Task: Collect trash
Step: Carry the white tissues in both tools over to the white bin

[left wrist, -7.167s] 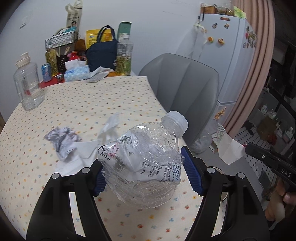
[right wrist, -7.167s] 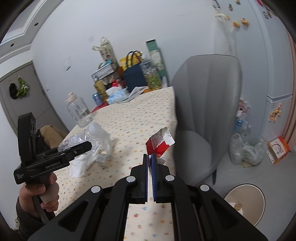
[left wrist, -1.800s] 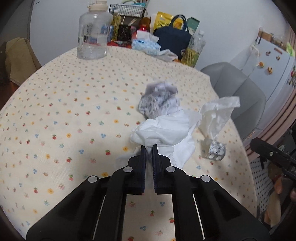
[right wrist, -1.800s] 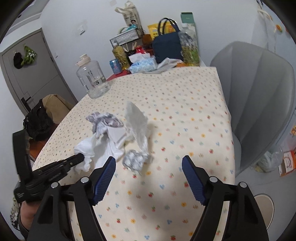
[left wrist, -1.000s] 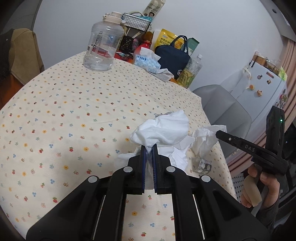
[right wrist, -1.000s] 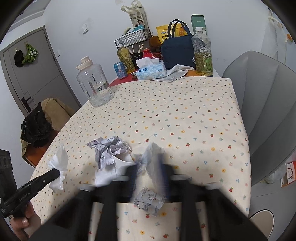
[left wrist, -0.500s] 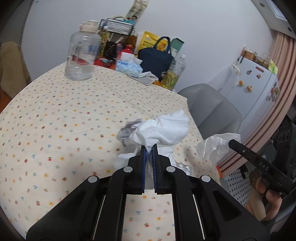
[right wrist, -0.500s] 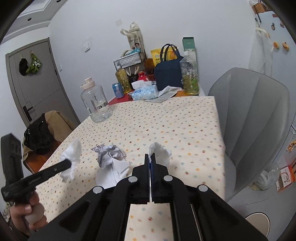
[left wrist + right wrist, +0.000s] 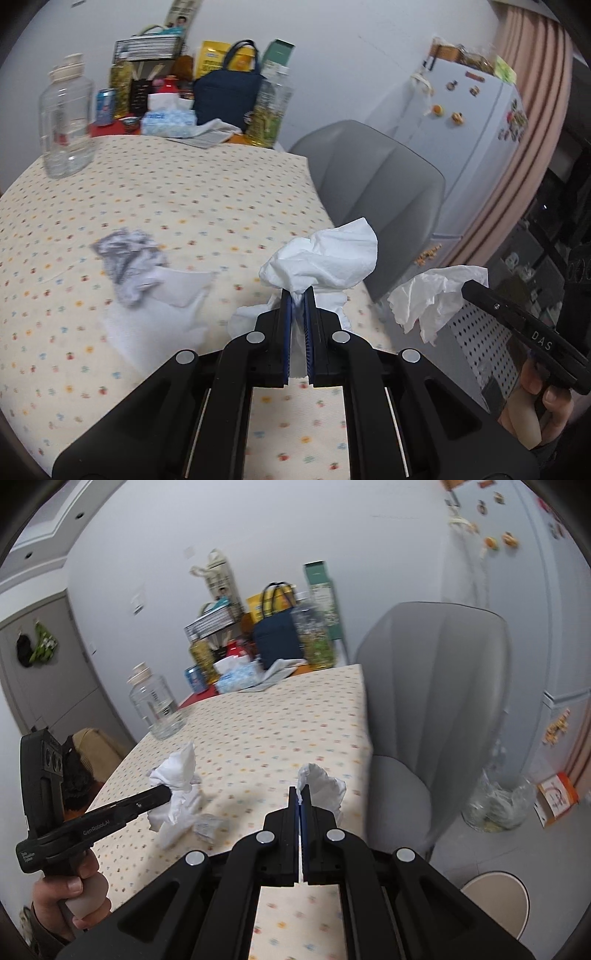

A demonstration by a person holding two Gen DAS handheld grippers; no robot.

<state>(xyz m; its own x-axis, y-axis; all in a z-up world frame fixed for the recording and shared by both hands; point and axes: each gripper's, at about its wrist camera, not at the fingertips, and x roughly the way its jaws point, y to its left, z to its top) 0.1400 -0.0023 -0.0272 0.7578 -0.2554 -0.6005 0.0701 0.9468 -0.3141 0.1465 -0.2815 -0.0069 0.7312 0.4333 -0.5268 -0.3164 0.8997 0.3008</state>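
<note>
Between my left gripper's (image 9: 297,295) blue pads sits a crumpled white tissue (image 9: 325,258), pinched at its gathered neck so the loose bulk blooms above the tips and a tail hangs below, lifted off the near right part of the table (image 9: 184,199). My right gripper (image 9: 300,801) is closed tight on a second tissue (image 9: 325,784), caught by a thin fold, out past the table's right edge in front of the grey chair (image 9: 436,701). Both wads look almost weightless, soft and limp; I judge they will neither slip by weight nor break, but they can tear or slide free if only a single ply is caught, so a bunched, thick fold is the place to hold. Left of my left tips, on the dotted cloth, lie a crumpled grey-printed paper (image 9: 127,254) with a flat white sheet (image 9: 177,291) against it, and a small foil scrap (image 9: 208,825) shows in the right wrist view; these should be stiffer and springier, best taken across their middle. Down on the floor, near right, I see a round beige bin (image 9: 495,901), likely where this goes.
</note>
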